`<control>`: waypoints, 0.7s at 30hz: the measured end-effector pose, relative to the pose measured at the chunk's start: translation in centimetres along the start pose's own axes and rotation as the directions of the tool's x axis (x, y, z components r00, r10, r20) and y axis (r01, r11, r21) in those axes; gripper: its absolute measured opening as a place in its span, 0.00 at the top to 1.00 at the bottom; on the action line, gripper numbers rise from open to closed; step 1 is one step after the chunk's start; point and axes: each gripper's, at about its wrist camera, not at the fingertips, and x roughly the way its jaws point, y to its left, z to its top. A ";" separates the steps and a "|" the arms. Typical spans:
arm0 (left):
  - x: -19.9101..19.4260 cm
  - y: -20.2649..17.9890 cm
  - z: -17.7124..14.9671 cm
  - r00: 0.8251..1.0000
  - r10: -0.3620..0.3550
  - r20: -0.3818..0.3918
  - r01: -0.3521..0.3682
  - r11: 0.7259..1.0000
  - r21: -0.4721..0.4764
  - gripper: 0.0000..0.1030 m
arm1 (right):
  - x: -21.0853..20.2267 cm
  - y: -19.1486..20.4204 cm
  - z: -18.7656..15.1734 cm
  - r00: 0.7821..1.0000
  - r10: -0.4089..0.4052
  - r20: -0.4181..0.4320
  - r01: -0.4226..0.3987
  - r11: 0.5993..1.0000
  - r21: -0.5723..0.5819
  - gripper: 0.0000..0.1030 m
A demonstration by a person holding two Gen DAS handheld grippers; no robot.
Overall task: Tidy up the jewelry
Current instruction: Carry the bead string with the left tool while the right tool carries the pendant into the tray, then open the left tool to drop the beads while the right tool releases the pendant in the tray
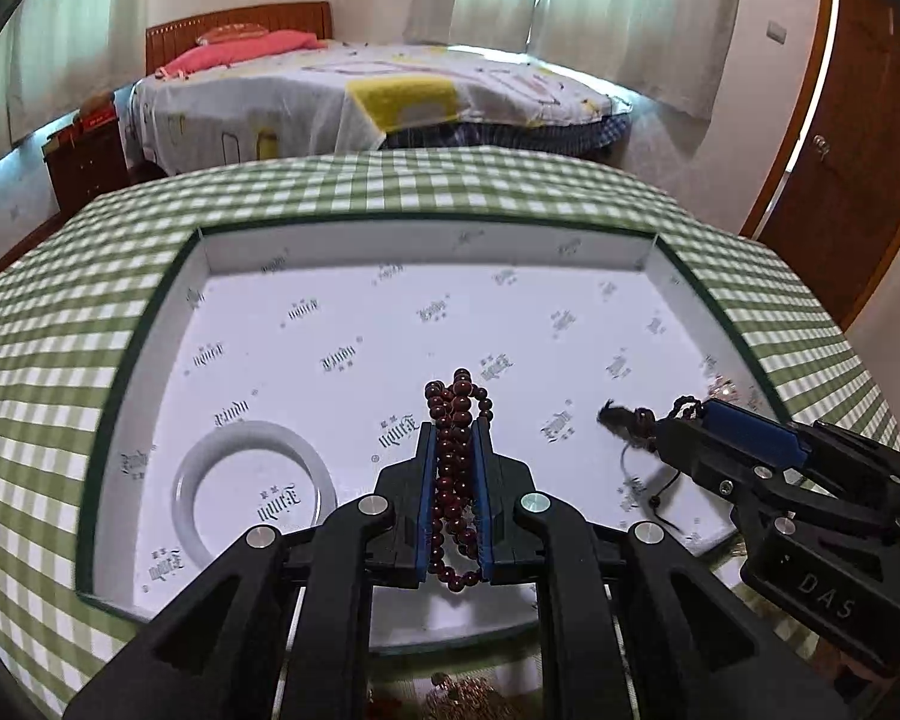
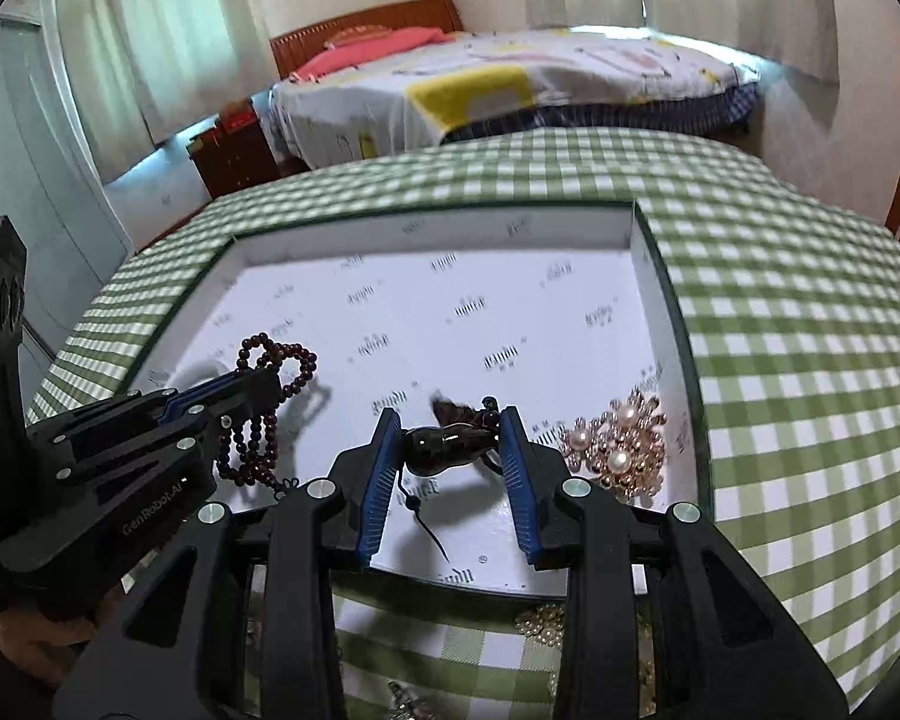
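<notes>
In the left wrist view, a white bangle (image 1: 257,483) lies flat in the lower left of the shallow white printed box (image 1: 510,252), which rests on the green checked tablecloth (image 1: 390,183). At bottom centre, the left gripper (image 1: 456,426) is clamped on a dark red bead strand (image 1: 457,414), whose loops stick out past the fingertips over the box floor and hang below the pads. At middle right, the right gripper (image 1: 666,429) reaches in over the box with a dark tasselled piece at its tip. In the right wrist view, the left gripper (image 2: 273,384) enters from the lower left with the bead strand (image 2: 282,360) looped above and dangling beneath it. At bottom centre, the right gripper (image 2: 450,420) pinches a dark gourd pendant (image 2: 444,447) crosswise between its blue pads, its cord (image 2: 426,525) trailing down onto the box floor. Just right of it, a gold and pearl cluster (image 2: 621,447) lies in the box by the right wall.
</notes>
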 end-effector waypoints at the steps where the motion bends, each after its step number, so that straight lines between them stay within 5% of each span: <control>1: 0.2 0.1 0.0 1.000 -0.001 -0.009 0.001 1.000 -0.003 0.88 | 0.3 0.0 -0.1 1.000 0.000 -0.009 0.000 1.000 0.002 0.68; 6: 0.8 0.4 -0.1 1.000 -0.005 -0.023 0.005 1.000 -0.023 0.86 | 1.1 -0.4 -0.4 1.000 0.007 -0.030 -0.007 1.000 0.013 0.67; 13: 0.8 0.2 -0.4 0.999 -0.023 -0.023 0.022 0.999 -0.032 0.48 | 0.8 -0.7 -0.3 1.000 0.012 -0.020 -0.011 1.000 0.022 0.57; 21: -0.2 0.2 -0.2 0.999 -0.045 -0.011 0.044 0.997 -0.063 0.38 | -1.1 -0.5 0.1 1.000 0.014 0.018 -0.015 1.000 0.020 0.57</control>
